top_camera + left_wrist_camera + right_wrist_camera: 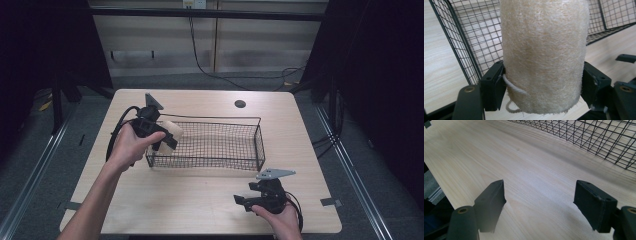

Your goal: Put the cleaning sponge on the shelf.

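Beige loofah (544,55), fibrous with a white cord loop at its base, sits clamped between the left gripper's (159,131) jaws at the left end of the wire basket (220,157). Near the table's (200,200) near right edge, the right gripper (540,203) rests with jaws wide, nothing between them.

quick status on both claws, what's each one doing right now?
Left claw: closed on the loofah sponge, at the wire basket's left end.
Right claw: open, holding nothing, over the table.
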Demonstrator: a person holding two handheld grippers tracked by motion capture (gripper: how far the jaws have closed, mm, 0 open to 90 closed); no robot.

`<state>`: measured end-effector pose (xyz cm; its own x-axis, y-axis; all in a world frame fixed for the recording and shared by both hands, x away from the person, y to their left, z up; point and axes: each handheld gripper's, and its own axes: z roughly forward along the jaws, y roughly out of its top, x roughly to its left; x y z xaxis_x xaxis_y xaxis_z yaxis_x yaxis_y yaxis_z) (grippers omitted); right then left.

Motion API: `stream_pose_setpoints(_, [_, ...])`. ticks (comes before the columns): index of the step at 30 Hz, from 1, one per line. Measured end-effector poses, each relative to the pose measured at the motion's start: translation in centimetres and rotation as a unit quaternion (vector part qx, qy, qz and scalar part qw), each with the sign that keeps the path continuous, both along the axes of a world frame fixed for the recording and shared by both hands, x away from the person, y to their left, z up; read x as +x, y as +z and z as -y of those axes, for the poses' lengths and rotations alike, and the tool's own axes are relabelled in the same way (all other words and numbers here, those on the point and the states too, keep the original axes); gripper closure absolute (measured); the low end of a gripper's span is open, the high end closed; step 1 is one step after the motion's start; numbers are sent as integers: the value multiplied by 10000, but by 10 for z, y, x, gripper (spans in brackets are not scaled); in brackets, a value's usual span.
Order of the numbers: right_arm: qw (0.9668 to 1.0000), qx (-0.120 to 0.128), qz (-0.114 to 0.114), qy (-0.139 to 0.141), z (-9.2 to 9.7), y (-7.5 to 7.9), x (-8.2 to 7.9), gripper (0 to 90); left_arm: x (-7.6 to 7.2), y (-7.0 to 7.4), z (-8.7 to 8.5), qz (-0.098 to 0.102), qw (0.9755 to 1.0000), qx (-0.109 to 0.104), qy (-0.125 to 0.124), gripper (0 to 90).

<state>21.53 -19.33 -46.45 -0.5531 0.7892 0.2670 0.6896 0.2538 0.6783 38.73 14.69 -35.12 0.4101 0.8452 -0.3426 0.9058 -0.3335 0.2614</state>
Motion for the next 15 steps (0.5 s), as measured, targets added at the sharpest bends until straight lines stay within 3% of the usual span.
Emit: stream_pose_setpoints(15, [10000, -3, -7, 17, 0, 0, 0, 243, 10, -13, 4, -89, 9998, 57, 156, 305])
